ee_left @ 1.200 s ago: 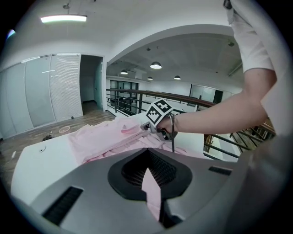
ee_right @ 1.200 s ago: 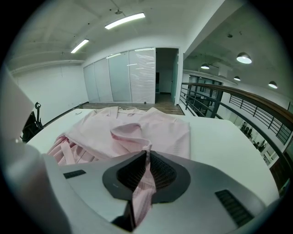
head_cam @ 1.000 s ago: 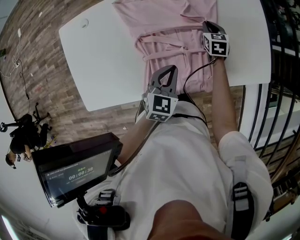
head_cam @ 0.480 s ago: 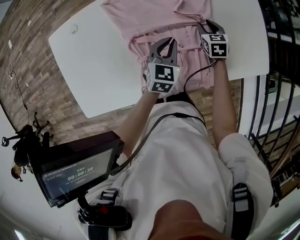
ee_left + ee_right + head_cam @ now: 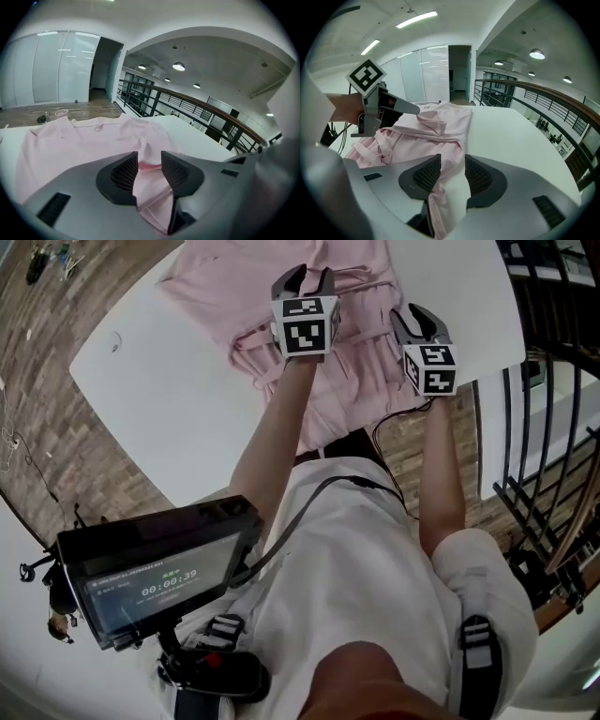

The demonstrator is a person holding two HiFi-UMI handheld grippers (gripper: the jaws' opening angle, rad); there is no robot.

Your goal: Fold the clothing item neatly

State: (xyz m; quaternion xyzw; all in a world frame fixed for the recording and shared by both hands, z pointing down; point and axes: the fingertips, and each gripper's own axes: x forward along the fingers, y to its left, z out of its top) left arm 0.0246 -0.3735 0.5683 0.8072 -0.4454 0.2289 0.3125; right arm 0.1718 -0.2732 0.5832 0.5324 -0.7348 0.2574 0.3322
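Left gripper [image 5: 150, 159] and right gripper [image 5: 452, 164], jaws just opened and standing apart, straddle loose folds of the pink garment [image 5: 216, 287] beneath them; a careless re-grip could catch one layer and skew the fold.

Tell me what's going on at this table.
A person holds a two-jaw gripper in each hand over a pink garment spread on a white table. The left gripper and right gripper have both just been opening their jaws; fabric lies between each pair, but neither grips it. The garment is rumpled, not yet neatly folded.
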